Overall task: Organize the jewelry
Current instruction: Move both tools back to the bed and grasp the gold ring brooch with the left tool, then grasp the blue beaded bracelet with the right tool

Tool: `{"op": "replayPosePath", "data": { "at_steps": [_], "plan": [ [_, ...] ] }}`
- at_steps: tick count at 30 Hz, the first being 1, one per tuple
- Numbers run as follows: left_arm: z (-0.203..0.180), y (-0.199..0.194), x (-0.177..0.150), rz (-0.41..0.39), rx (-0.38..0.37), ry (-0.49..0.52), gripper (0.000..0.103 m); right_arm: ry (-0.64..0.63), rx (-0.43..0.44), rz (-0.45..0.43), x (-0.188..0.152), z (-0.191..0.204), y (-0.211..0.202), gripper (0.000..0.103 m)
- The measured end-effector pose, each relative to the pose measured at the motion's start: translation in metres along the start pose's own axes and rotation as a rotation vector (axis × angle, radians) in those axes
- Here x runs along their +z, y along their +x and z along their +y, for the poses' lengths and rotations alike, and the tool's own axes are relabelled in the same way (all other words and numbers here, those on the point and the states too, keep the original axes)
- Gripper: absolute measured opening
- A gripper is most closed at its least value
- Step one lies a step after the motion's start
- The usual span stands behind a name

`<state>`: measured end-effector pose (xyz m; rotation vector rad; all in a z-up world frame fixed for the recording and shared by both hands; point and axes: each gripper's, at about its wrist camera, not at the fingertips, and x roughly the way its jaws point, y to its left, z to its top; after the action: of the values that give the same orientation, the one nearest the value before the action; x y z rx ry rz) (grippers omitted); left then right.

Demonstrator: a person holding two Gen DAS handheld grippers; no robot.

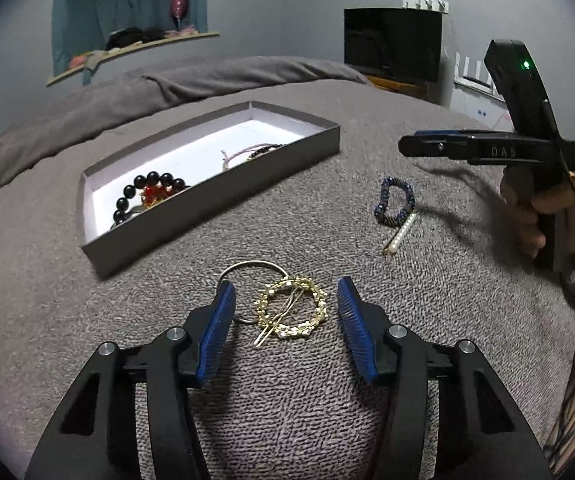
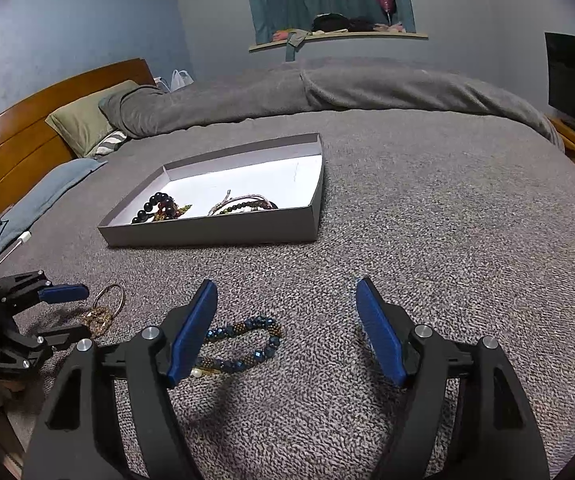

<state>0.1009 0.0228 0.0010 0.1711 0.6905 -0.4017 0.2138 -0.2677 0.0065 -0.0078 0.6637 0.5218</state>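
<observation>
— Across the grey bed point(image 1: 427, 360), lying spread out: shallow grey box point(image 1: 223, 196) up ahead, already holding a black bead bracelet point(image 1: 147, 188) and some thin cord bracelets point(image 1: 251, 152). Sorting loose pieces into it, by the look of things, and only partway through.

— And outside the box?

— Still waiting on the bedspread: a gold wreath hair clip point(image 1: 291, 312) overlapping a plain metal hoop point(image 1: 253, 268), and off to the right a blue beaded bracelet point(image 2: 243, 344) touching a pearl hair pin point(image 1: 399, 236).

— Working which piece now?

— Probably picking up the gold clip. Left gripper point(image 1: 285, 306) hanging low over it, jaws spread wide, gripping nothing, clip sitting squarely between the blue pads point(image 1: 223, 316), hoop partly under the left one.

— Other hand?

— Right gripper point(image 2: 285, 320) raised above the bed, jaws also wide apart and empty, bracelet lying toward its left pad, half tucked behind it rather than centred.

— Next move calling for what?

— Likely lowering and closing gently on the clip's thin rim, catching it without dragging the hoop along or snagging the looped fabric, then carrying it over the box's near wall.
</observation>
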Motion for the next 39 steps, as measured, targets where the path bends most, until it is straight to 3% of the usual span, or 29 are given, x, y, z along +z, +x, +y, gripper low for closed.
{"op": "replayPosePath", "data": {
  "at_steps": [6, 8, 9, 18, 20, 25, 36, 39],
  "plan": [
    [-0.003, 0.011, -0.002, 0.048, 0.002, 0.014, 0.054, 0.000, 0.002, 0.009, -0.002, -0.001, 0.000, 0.072],
    [-0.004, 0.013, -0.001, 0.060, -0.003, 0.020, 0.042, -0.003, 0.001, 0.017, -0.004, -0.002, 0.000, 0.072],
    [-0.004, 0.013, -0.001, 0.058, -0.003, 0.020, 0.042, -0.004, 0.000, 0.018, -0.004, -0.002, 0.000, 0.072],
    [0.009, -0.012, 0.011, -0.057, 0.034, -0.035, 0.041, -0.024, 0.031, 0.063, -0.010, -0.002, 0.005, 0.070],
    [0.015, -0.013, 0.011, -0.061, 0.046, -0.060, 0.041, -0.044, 0.034, 0.086, -0.013, 0.001, 0.010, 0.057],
    [0.020, -0.013, 0.011, -0.059, 0.052, -0.083, 0.041, -0.044, 0.029, 0.142, -0.017, 0.001, 0.021, 0.040],
    [0.022, -0.013, 0.012, -0.058, 0.061, -0.090, 0.042, -0.063, 0.030, 0.188, -0.020, 0.006, 0.033, 0.039],
    [0.021, -0.012, 0.012, -0.054, 0.063, -0.090, 0.042, -0.084, 0.022, 0.190, -0.020, 0.010, 0.034, 0.015]
  ]
}}
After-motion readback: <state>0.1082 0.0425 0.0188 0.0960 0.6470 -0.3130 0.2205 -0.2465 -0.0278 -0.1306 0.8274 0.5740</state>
